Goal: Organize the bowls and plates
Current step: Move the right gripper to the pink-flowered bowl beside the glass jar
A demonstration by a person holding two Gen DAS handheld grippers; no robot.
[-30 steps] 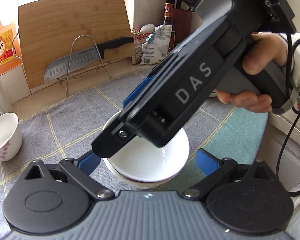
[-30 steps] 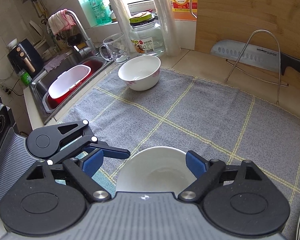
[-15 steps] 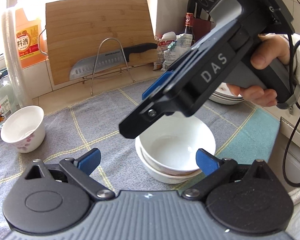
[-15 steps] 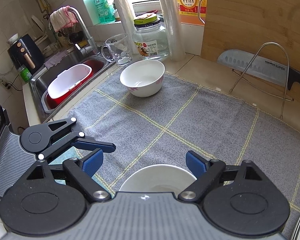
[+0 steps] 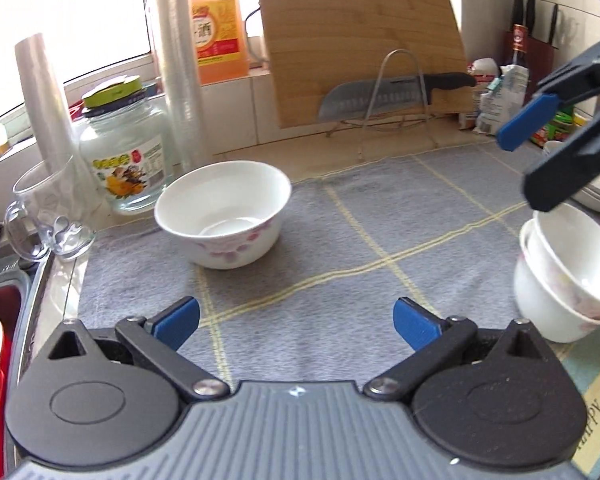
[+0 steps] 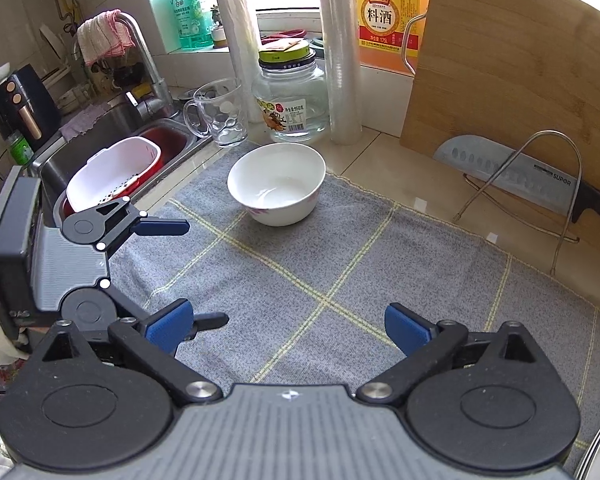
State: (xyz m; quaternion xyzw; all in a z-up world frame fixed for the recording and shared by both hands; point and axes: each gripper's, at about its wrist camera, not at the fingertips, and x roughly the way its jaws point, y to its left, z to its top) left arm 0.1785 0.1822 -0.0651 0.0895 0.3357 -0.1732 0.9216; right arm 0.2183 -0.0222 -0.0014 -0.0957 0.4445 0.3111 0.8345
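From the left wrist view, a glass mug (image 5: 46, 216) is seen at nine o'clock by the sink edge; a glass jar (image 5: 126, 152) stands just behind it; a lone white bowl (image 5: 224, 212) with pink flowers is set upright on the grey mat (image 5: 340, 272) at about eleven o'clock; the left gripper (image 5: 296, 324) is held with jaws apart above bare mat, nothing between the blue pads; a knife (image 5: 396, 96) is propped against the cutting board (image 5: 360, 48) at one o'clock; two stacked bowls (image 5: 560, 280) are found at three o'clock, tilted slightly, at the mat's edge; the right gripper (image 5: 540, 140) is seen above them, its jaws having just been opening and now spread wide, clear of the stack, nothing between them; in its own view only mat is framed between the pads.
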